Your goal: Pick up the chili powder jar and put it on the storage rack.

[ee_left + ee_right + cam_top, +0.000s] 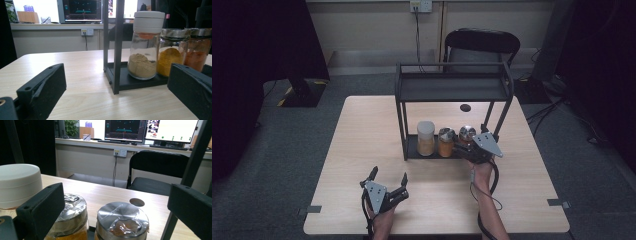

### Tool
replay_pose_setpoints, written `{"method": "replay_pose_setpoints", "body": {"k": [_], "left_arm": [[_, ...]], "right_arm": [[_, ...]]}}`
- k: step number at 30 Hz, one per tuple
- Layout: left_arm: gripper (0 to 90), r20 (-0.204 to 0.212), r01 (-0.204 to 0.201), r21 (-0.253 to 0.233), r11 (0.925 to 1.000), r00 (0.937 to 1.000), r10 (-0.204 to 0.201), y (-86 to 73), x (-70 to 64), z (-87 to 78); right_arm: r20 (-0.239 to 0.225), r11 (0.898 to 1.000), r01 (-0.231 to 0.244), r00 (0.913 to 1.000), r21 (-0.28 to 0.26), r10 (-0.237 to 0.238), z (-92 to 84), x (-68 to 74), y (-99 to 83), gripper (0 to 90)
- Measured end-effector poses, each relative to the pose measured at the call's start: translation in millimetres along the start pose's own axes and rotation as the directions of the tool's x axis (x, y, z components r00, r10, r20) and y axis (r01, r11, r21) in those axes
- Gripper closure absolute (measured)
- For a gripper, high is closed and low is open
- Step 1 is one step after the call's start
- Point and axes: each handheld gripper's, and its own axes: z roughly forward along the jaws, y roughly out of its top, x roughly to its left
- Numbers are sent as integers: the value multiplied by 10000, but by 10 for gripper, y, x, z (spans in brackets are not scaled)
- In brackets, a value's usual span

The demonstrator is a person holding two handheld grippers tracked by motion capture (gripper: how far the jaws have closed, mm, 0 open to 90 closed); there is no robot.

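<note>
A black two-tier rack (404,120) stands on the wooden table (362,130). Its lower shelf holds three spice jars in a row: a white-lidded jar of tan powder (425,137) (145,50), a silver-lidded jar of yellow powder (445,142) (171,55) and a silver-lidded jar of red powder (467,134) (122,221). My right gripper (464,146) (115,195) is at the rack's right end. It is open, its jaws wide to either side of the red jar's lid without touching it. My left gripper (389,175) (117,72) rests open near the front edge, pointing at the rack.
A black chair (482,42) stands behind the table. A round cable hole (465,107) (136,202) lies in the tabletop under the rack's upper shelf (452,87). Bare table stretches left of the rack and along the front. Monitors (125,130) stand on a far desk.
</note>
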Motion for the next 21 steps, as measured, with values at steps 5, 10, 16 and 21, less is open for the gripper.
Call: {"method": "replay_pose_setpoints", "body": {"k": [5,10,16,21], "left_arm": [[15,-4,8,11,10000,10000,-8,2,0,1],[15,-2,3,-10,10000,10000,-3,-2,1,-2],[15,-21,-2,-2,10000,10000,2,0,-3,-1],[15,-20,3,0,10000,10000,-3,0,-3,0]], "right_arm": [[-6,9999,-88,10000,-70,88,-35,-10,3,1],[-10,9997,-219,9998,-129,219,-56,-21,1,1],[-46,9993,-279,9996,-232,278,-99,-19,-5,1],[-66,9988,-388,9992,-290,387,-129,-25,-5,1]]}}
